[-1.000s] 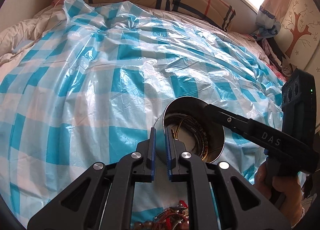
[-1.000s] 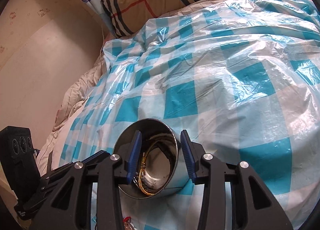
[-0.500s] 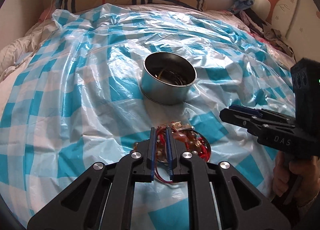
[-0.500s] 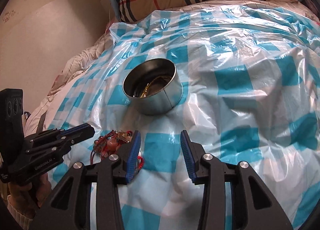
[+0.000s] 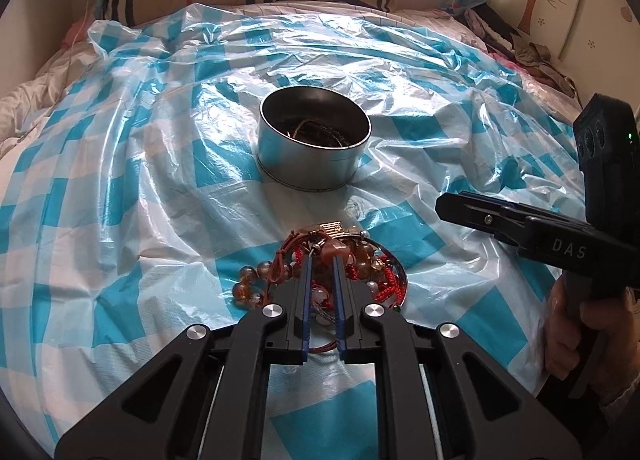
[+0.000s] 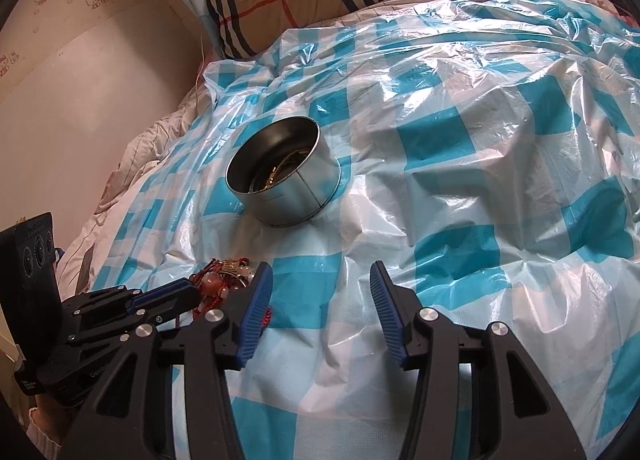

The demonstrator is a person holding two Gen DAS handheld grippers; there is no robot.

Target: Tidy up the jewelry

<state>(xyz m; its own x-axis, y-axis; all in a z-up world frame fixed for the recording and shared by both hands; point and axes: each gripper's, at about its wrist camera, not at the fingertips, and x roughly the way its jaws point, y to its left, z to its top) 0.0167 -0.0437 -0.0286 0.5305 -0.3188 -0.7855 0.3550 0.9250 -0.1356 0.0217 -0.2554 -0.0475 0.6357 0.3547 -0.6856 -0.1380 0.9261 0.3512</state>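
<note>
So our left gripper [image 5: 320, 260] is pinched nearly closed and parked right over the jewelry pile [image 5: 320, 272], tips down among the beads and red cord. We honestly can't tell whether it has anything nipped between the pads or is just resting on top; the fingers cover exactly that spot. Our guess is it's lined up there to pick the next piece.

Our right gripper [image 6: 320, 280] has its jaws opening, with nothing between them but the checked plastic sheet [image 6: 460, 132]. It hangs off to the side of the pile, probably to stay out of the way.

The round metal tin [image 5: 314, 156] stands upright beyond the pile, apart from it, mouth open, so pieces can go straight in. Some chains are already inside, but the wall hides most of the bottom, so no idea how many.

The pile seems to sit on a shallow dish [image 5: 400, 272], only an edge showing. The near side of the heap is behind our own fingers, and the pieces are too tangled to count.
</note>
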